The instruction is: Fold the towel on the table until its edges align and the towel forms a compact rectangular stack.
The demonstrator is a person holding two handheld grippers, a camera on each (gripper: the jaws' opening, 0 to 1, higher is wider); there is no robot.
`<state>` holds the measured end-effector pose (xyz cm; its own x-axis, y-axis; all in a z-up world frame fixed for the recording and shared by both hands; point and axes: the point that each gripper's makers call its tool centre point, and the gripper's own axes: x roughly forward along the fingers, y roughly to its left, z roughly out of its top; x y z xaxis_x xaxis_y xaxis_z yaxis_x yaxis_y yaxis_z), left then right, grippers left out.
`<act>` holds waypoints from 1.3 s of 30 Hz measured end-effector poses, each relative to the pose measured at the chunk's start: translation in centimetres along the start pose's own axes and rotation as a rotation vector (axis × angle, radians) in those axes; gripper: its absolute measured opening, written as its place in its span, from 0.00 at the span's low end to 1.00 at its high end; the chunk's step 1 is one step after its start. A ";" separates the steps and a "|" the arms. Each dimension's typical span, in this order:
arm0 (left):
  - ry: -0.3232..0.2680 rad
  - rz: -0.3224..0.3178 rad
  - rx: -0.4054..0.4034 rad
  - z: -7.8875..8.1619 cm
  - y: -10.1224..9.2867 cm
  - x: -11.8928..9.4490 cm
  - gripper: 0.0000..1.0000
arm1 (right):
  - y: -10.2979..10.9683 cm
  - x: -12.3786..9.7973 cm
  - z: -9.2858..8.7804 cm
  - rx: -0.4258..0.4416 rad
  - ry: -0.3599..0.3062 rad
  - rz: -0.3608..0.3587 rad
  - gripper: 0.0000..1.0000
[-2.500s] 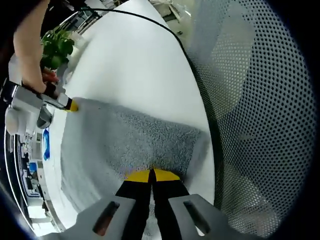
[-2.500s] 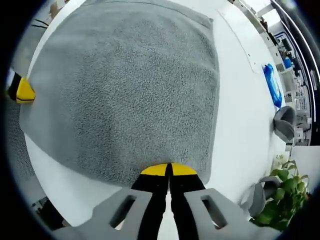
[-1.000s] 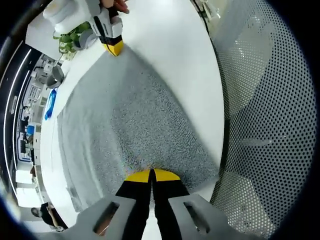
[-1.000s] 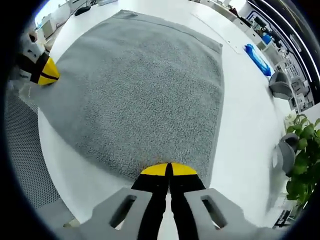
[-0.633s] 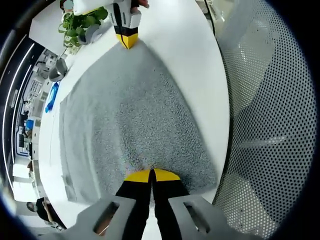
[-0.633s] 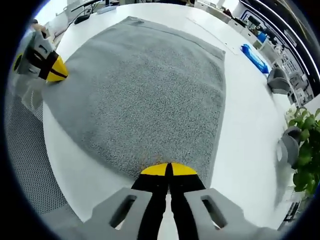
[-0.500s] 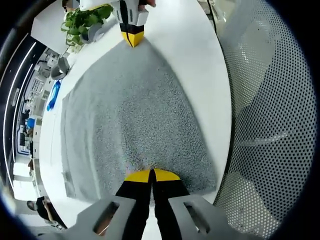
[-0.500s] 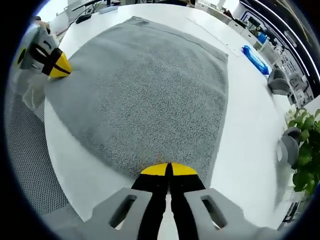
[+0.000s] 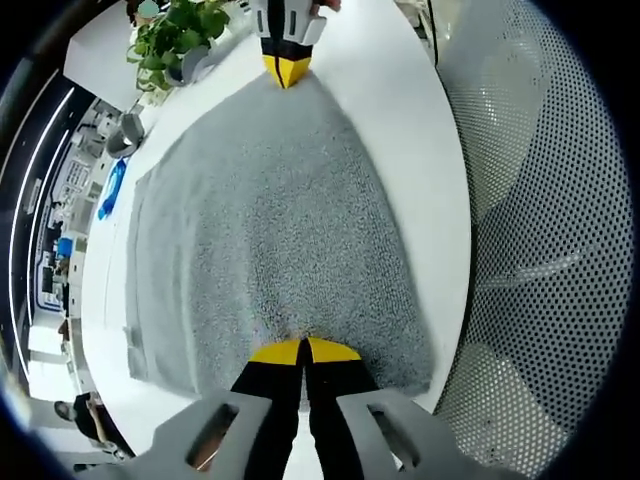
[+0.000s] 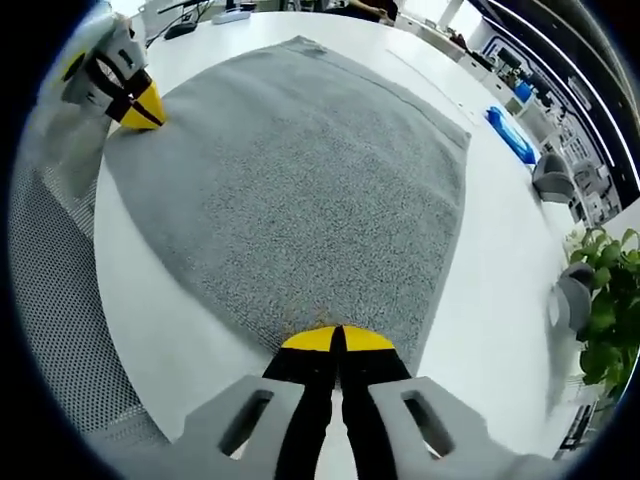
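A grey towel (image 9: 260, 210) (image 10: 300, 180) lies spread on the white table (image 9: 400, 120) (image 10: 500, 270). My left gripper (image 9: 303, 350) is shut on one near corner of the towel, by the table's edge. In the left gripper view the right gripper (image 9: 287, 70) pinches the other corner of the same edge at the top. My right gripper (image 10: 338, 340) is shut on that corner. In the right gripper view the left gripper (image 10: 140, 108) grips the towel at the upper left. The towel edge between the two grippers looks pulled taut.
A perforated mesh surface (image 9: 540, 230) (image 10: 50, 300) lies past the table's edge. A potted plant (image 9: 175, 30) (image 10: 610, 320) stands near the right gripper's end. A blue object (image 9: 112, 188) (image 10: 510, 135) lies beyond the towel's far side, and grey round items (image 10: 555, 180) sit nearby.
Both views have swung, and the two grippers are now farther apart along the towel's near edge. The towel lies flatter and more spread than 2.5 s ago. Both stay shut on their corners.
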<state>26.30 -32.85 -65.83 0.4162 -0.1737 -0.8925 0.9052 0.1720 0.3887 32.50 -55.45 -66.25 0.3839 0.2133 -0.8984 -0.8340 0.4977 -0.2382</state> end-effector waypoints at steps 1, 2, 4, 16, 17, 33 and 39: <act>0.002 0.000 0.002 -0.1 0.0 0.0 0.00 | 0.2 0.0 0.0 0.001 -0.004 -0.002 0.00; 0.003 -0.001 0.008 -0.2 0.1 0.0 0.00 | 0.3 -0.1 0.0 0.000 -0.007 -0.004 0.00; 0.002 0.000 0.004 -0.4 0.3 0.0 0.00 | 0.5 -0.1 0.0 0.001 -0.016 -0.008 0.00; -0.020 -0.003 -0.063 -1.5 1.0 0.0 0.01 | 1.8 -0.5 0.2 0.060 -0.053 0.010 0.00; -0.021 -0.004 -0.065 -1.5 1.1 0.0 0.01 | 1.9 -0.6 0.2 0.066 -0.055 0.013 0.00; -0.024 -0.001 -0.072 -2.8 2.1 0.2 0.01 | 4.0 -1.0 0.3 0.135 -0.091 0.023 0.00; -0.033 0.002 -0.061 -3.2 2.4 0.1 0.01 | 4.9 -1.2 0.4 0.129 -0.105 0.038 0.00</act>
<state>28.29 -29.33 -65.76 0.4215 -0.2047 -0.8834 0.8978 0.2313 0.3747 28.09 -52.96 -66.19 0.3974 0.3172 -0.8611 -0.7937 0.5897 -0.1491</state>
